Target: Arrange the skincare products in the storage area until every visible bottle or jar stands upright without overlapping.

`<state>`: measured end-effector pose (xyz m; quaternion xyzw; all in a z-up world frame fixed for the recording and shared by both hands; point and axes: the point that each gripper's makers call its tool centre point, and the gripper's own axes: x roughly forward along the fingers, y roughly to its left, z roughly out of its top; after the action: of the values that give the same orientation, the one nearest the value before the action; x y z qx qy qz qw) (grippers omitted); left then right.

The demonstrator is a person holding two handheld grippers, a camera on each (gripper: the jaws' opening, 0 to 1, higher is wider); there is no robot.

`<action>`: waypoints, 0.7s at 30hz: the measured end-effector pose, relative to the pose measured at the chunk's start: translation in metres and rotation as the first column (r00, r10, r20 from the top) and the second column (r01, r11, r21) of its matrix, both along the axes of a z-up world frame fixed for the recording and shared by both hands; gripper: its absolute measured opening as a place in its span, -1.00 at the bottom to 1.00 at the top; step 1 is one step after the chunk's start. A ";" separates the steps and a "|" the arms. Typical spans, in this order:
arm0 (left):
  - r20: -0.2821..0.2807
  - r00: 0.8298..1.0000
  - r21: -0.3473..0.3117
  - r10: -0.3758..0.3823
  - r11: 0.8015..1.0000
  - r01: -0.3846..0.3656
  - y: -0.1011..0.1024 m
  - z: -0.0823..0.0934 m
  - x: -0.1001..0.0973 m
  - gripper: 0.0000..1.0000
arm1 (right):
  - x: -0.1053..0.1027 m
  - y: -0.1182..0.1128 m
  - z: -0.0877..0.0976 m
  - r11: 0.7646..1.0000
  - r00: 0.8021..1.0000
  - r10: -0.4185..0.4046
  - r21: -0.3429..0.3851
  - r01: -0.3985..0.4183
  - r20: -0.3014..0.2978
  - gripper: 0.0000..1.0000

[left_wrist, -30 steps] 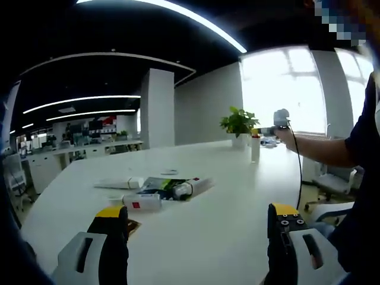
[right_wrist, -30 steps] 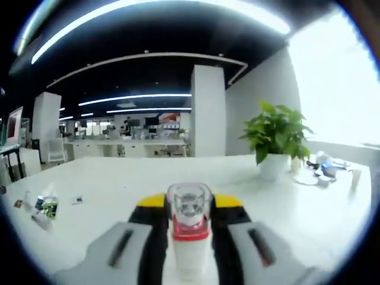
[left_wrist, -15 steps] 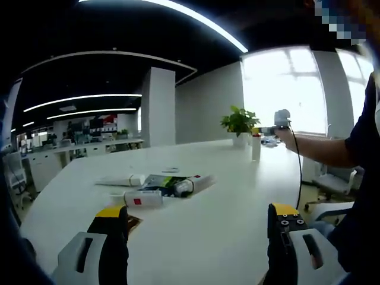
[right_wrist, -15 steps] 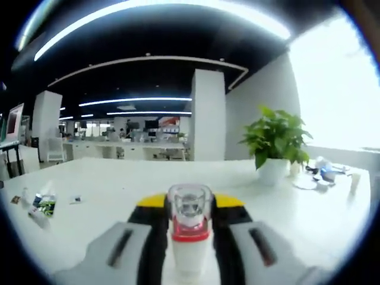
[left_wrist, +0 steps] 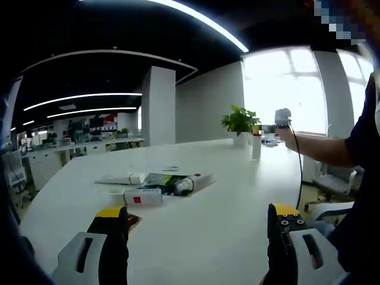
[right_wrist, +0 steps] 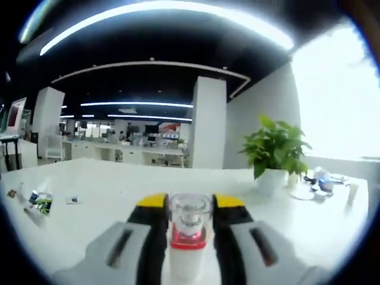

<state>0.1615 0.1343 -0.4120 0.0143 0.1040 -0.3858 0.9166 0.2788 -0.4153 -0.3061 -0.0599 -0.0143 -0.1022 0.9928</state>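
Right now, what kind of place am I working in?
Most likely an open-plan office: a big white table, rows of desks under strip ceiling lights, and a potted plant by bright windows.

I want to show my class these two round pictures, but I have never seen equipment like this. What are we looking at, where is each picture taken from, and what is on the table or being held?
A person holds a pair of hand-held tongs in each hand, and a fisheye camera rides on each pair, looking forward along its two jaws.

In the left gripper view, the left tongs stand open with yellow tips above a white table. On the table lie several skincare items: a white tube, a white box and a flat packet. Farther off, the person's hand holds the other tongs by a potted plant.

In the right gripper view, the right tongs are shut on an upright white bottle with a clear cap and red collar. Whether it rests on the table is not clear.
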 end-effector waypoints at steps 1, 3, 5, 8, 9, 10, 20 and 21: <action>-0.001 1.000 0.001 0.001 1.000 -0.001 0.000 0.000 0.000 0.99 | 0.000 0.000 0.000 1.000 1.000 0.001 -0.001 -0.001 0.000 -0.44; -0.002 1.000 0.002 0.001 1.000 -0.001 0.000 -0.001 0.000 0.99 | 0.001 0.001 -0.002 1.000 1.000 0.003 0.003 -0.003 0.000 -0.43; -0.003 1.000 0.002 0.001 1.000 -0.001 0.000 -0.001 0.000 0.99 | 0.004 -0.001 -0.007 1.000 1.000 0.003 0.006 -0.002 -0.012 -0.40; -0.004 1.000 0.005 0.000 1.000 0.000 -0.001 0.000 0.000 0.99 | 0.004 -0.002 -0.011 1.000 1.000 0.001 0.024 -0.001 -0.008 -0.33; -0.004 1.000 0.007 0.000 1.000 0.000 -0.001 0.000 0.000 0.99 | 0.004 -0.003 -0.013 1.000 1.000 -0.003 0.027 0.003 -0.009 -0.31; -0.004 1.000 0.007 0.000 1.000 0.000 -0.001 0.000 0.000 0.99 | 0.004 -0.004 -0.013 0.999 1.000 -0.005 0.031 0.006 -0.008 -0.28; -0.007 1.000 0.019 -0.002 1.000 0.002 -0.004 0.000 0.000 0.99 | 0.003 -0.005 -0.008 1.000 0.999 -0.019 0.025 0.018 0.041 -0.02; -0.006 1.000 0.020 -0.003 1.000 0.003 -0.004 0.000 0.000 0.99 | 0.003 -0.006 -0.007 1.000 0.999 -0.021 0.024 0.020 0.043 0.02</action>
<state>0.1617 0.1300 -0.4118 0.0225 0.1109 -0.3861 0.9155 0.2820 -0.4211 -0.3135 -0.0463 -0.0342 -0.1138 0.9918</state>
